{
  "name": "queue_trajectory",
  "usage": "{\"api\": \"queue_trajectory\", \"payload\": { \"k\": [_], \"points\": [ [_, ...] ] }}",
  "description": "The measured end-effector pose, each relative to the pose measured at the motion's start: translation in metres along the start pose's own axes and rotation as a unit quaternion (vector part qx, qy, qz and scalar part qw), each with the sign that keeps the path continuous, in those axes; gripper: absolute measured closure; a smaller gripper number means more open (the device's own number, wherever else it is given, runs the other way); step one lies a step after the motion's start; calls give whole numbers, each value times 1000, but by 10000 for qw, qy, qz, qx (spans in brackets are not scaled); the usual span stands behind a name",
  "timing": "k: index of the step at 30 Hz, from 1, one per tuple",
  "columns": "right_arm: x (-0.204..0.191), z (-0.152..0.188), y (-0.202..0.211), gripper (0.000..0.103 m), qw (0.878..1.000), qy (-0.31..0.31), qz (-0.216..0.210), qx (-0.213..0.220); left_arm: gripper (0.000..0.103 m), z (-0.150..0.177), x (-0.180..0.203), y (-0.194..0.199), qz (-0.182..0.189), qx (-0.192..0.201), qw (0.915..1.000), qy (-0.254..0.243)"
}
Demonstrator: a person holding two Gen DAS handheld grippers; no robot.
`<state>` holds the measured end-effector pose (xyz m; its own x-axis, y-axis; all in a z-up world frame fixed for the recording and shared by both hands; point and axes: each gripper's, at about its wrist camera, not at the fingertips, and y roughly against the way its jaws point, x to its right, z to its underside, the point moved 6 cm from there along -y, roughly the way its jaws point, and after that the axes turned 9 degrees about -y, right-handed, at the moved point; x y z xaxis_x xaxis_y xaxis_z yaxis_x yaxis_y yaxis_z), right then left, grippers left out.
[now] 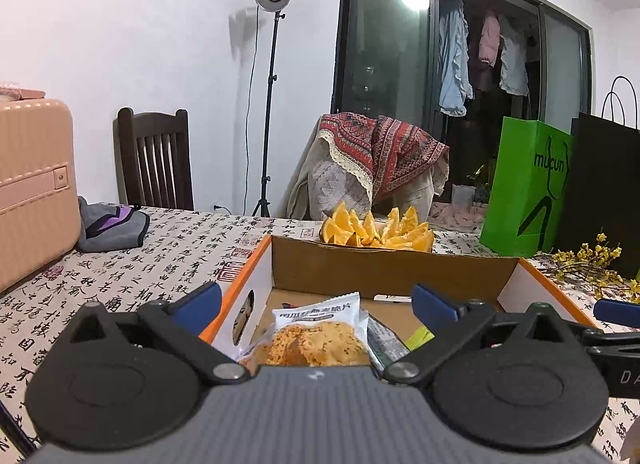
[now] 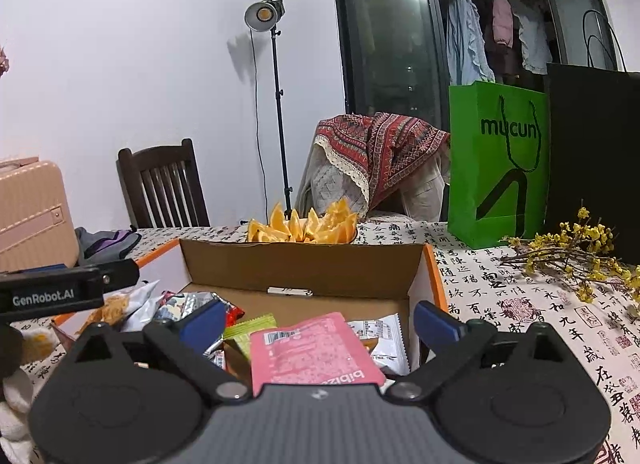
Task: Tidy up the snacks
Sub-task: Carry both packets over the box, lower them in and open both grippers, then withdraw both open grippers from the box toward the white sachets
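box (image 2: pixel 304 264): open cardboard on the table, snacks piled inside
left gripper (image 1: pixel 316 304): jaws wide apart – cracker packet (image 1: pixel 320 338) lies loose below
right gripper (image 2: pixel 320 322): spread too, pink pouch (image 2: pixel 316 348) free – I'd back out slowly, snagging nothing

Both wrist cams sit low behind their own tool, tilted slightly down, facing the same way across the worktop toward the window wall. Left view is close over the left part of the cardboard box (image 1: pixel 394 270); right view over its right part. Shared: box, orange slices (image 2: pixel 302 226), lamp stand (image 1: pixel 269 104), green bag (image 2: pixel 498 160), draped chair (image 1: pixel 376 160).
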<state>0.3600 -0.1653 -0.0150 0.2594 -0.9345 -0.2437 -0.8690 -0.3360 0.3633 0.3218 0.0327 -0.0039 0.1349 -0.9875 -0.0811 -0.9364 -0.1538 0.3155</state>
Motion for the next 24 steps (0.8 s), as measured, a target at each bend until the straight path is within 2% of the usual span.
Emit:
{"api": "queue_trajectory", "payload": {
  "k": [7,12,16,24],
  "points": [
    [-1,0,1,2,10000,9,42,-1,0,-2,-2,4,66,-86,9999,119],
    [-2,-4,11,2,10000,-18,-2,98,0,-6,0,12,137,-1,9998,113],
    [-3,-7,16,2,9998,23,32,171,0,-9,-1,16,69,-170,9997,132],
    [-12,-21,35,2,9994,189,144,258,0,-28,-11,53,119,-52,9996,247]
  ]
}}
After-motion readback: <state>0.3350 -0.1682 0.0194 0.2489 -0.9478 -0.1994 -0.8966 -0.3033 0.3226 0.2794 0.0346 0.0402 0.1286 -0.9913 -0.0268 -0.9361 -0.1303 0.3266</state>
